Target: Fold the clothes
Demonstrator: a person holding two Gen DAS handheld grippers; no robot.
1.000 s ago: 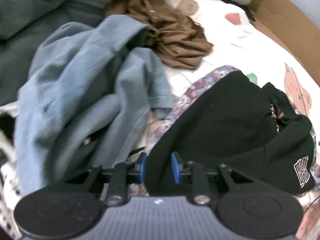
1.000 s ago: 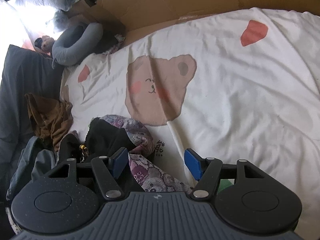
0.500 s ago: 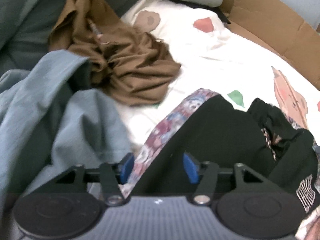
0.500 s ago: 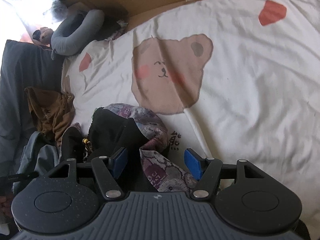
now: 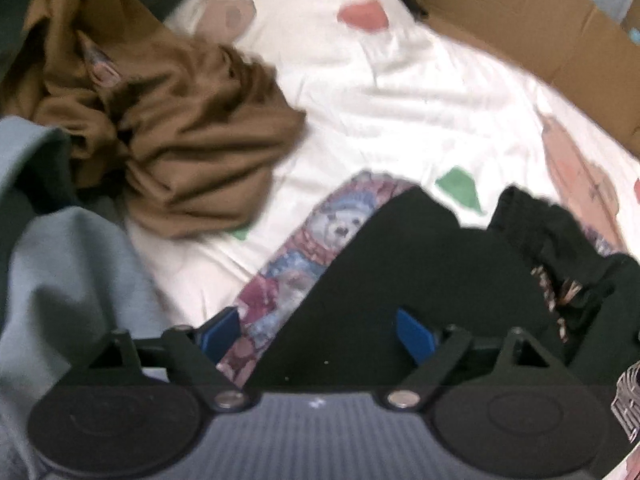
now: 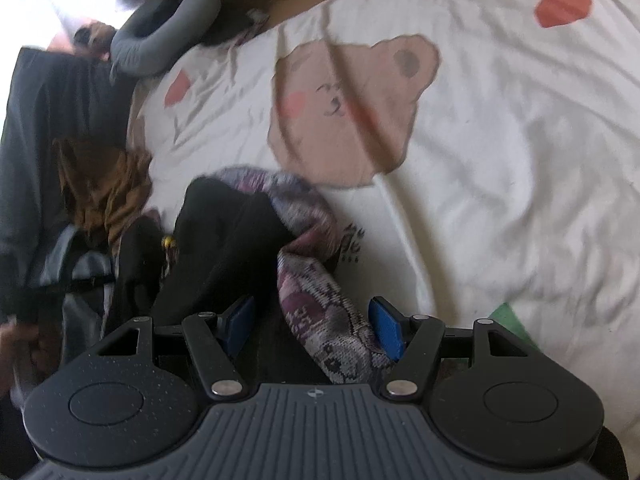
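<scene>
Left hand-held gripper (image 5: 318, 330) — jaws opening

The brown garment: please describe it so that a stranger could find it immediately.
On the white bear-print bedsheet, look at the edge with the pile of clothes. The brown garment lies crumpled there, beside a light blue garment; it alone is brown.

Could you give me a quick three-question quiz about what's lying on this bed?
1. True or false: the brown garment lies spread flat.
2. Which animal is printed on the white bedsheet?
3. What lies between the left gripper pads: A) black garment with patterned lining, B) blue garment, C) nothing?

Key: 1 false, it is crumpled. 2 a bear. 3 A; the jaws are opening, not pressing it.
</scene>
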